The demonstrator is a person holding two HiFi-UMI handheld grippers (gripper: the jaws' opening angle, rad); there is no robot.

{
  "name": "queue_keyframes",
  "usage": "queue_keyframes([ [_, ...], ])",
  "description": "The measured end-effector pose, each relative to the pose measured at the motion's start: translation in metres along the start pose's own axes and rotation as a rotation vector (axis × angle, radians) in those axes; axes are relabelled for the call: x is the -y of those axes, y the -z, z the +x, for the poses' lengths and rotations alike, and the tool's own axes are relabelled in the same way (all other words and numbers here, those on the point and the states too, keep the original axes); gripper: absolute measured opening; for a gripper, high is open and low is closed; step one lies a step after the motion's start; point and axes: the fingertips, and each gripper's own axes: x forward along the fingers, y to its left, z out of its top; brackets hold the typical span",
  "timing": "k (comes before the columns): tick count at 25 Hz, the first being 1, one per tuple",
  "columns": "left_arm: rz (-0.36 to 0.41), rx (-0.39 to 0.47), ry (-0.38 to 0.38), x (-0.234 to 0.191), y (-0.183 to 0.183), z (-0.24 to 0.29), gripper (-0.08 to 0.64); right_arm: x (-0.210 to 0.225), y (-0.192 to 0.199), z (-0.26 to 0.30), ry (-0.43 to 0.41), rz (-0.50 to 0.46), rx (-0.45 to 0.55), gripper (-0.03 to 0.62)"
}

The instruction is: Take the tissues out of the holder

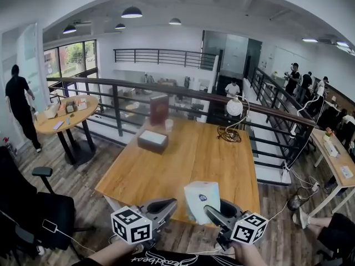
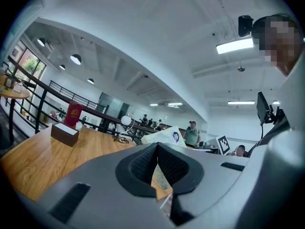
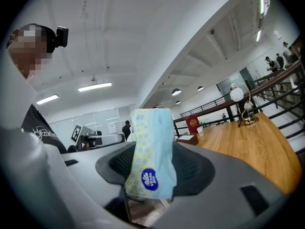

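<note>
A white and pale-blue tissue pack [image 1: 201, 199] stands upright above the near edge of the wooden table [image 1: 188, 159]. My right gripper [image 1: 207, 209] is shut on it; in the right gripper view the tissue pack [image 3: 150, 156] fills the space between the dark pads [image 3: 193, 168]. My left gripper [image 1: 168, 204] hangs just left of the pack, apart from it, with its jaws shut and nothing between them. In the left gripper view the tissue pack [image 2: 164, 136] peeks over the jaws. The dark brown tissue holder [image 1: 152, 140] with a white top sits mid-table, farther away.
Behind the holder stand a red box [image 1: 158, 108] and a paper cup [image 1: 168, 124]. A white lamp [image 1: 234, 107] and a coiled cable [image 1: 229, 134] are at the far right of the table. A black railing [image 1: 111, 101] runs behind, a round table [image 1: 64, 118] and black chair [image 1: 33, 204] at left.
</note>
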Motion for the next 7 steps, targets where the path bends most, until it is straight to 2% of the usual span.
queue_keyframes([
  [7, -0.009, 0.001, -0.012, -0.01, 0.0, -0.001, 0.012, 0.004, 0.002, 0.006, 0.012, 0.009, -0.004, 0.236],
])
